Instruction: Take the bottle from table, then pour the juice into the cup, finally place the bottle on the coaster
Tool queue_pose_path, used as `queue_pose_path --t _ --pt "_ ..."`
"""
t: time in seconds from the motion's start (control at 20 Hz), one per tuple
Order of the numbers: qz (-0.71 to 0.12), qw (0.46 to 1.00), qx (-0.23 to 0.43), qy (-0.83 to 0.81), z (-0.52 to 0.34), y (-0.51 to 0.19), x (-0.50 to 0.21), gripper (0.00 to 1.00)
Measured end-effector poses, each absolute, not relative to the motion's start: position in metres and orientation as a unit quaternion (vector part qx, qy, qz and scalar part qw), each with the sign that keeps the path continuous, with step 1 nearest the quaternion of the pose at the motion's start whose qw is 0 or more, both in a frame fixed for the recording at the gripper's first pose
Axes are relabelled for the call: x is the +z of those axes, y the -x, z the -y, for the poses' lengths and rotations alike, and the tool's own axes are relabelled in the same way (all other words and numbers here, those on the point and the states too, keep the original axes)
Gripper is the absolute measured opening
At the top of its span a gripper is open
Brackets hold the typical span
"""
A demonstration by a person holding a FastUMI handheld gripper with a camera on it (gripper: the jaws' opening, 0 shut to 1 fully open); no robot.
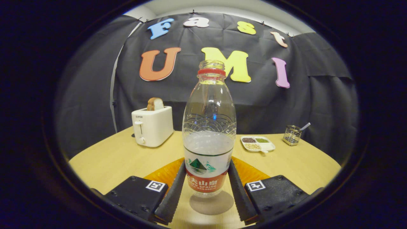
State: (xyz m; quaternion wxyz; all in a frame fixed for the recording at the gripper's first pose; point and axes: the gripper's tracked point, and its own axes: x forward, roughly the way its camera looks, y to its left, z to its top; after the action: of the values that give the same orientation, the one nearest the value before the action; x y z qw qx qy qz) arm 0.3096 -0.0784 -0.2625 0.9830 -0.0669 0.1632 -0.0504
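A clear plastic bottle (209, 127) stands upright between my fingers, capless, with a red ring at its neck and clear liquid up to about half its height. My gripper (206, 165) is shut on it, both ribbed black fingers (174, 190) pressing the labelled lower part from either side. The bottle's base seems to hang just above the wooden table (111, 162), with a round shadow under it. An orange coaster (162, 174) lies on the table just behind the bottle, showing on both sides past the fingers.
A white toaster (152, 126) with a bread slice stands at the back left. At the back right lie a white divided dish of grains (258, 143) and a small wire holder with a spoon (292, 135). Black cloth walls the table's far side.
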Motion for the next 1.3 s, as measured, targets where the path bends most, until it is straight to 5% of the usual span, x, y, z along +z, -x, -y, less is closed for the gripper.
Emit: queue_pose_path --t 1.0,1.2,1.3 --pt "-0.191 0.978 -0.043 0.076 0.092 -0.291 -0.3 0.82" --pt "-0.19 0.976 -0.039 0.094 0.091 -0.288 -0.293 1.0" --pt "-0.188 0.976 -0.039 0.101 0.092 -0.283 -0.284 1.0"
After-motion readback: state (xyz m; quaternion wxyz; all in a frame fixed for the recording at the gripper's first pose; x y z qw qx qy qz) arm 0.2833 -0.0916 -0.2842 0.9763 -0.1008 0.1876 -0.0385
